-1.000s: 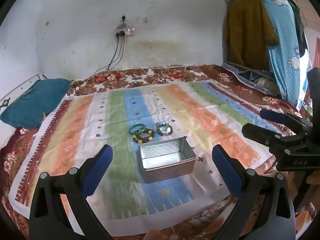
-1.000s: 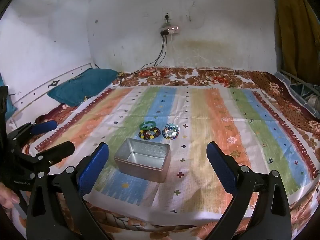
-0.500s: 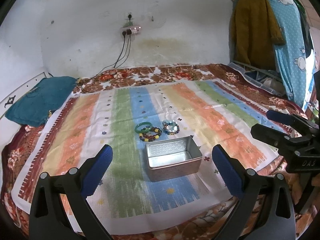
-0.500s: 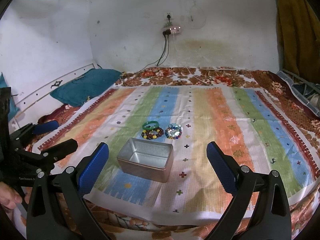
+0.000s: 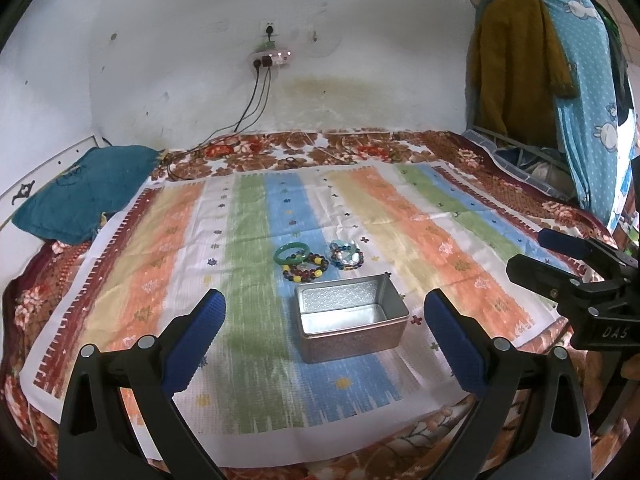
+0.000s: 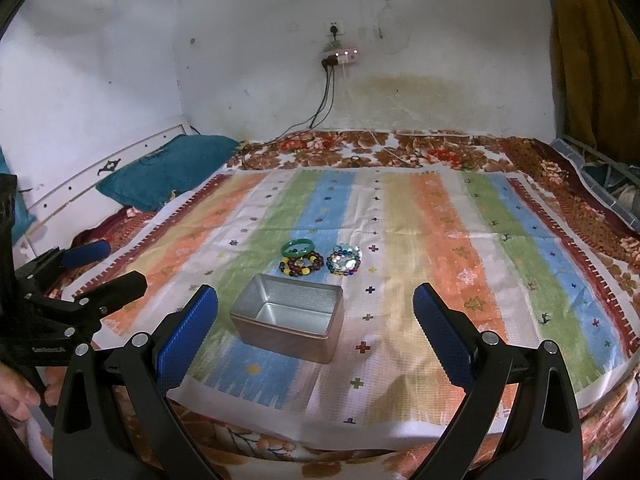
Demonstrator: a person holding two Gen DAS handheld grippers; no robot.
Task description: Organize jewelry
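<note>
Your left gripper (image 5: 324, 338) and right gripper (image 6: 316, 328) both hang spread wide, holding nothing. Just past them sits the empty tin (image 6: 289, 318); beyond it, at 12 o'clock, lie three bracelets (image 6: 318, 259), touching. Approach low and pinch a single bracelet's rim.

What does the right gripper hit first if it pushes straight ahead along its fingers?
Probably the open rectangular silver metal tin, which lies between the open right gripper fingers, slightly left of centre. The bead bracelets lie beyond it. Depth is uncertain; it might pass above.
</note>
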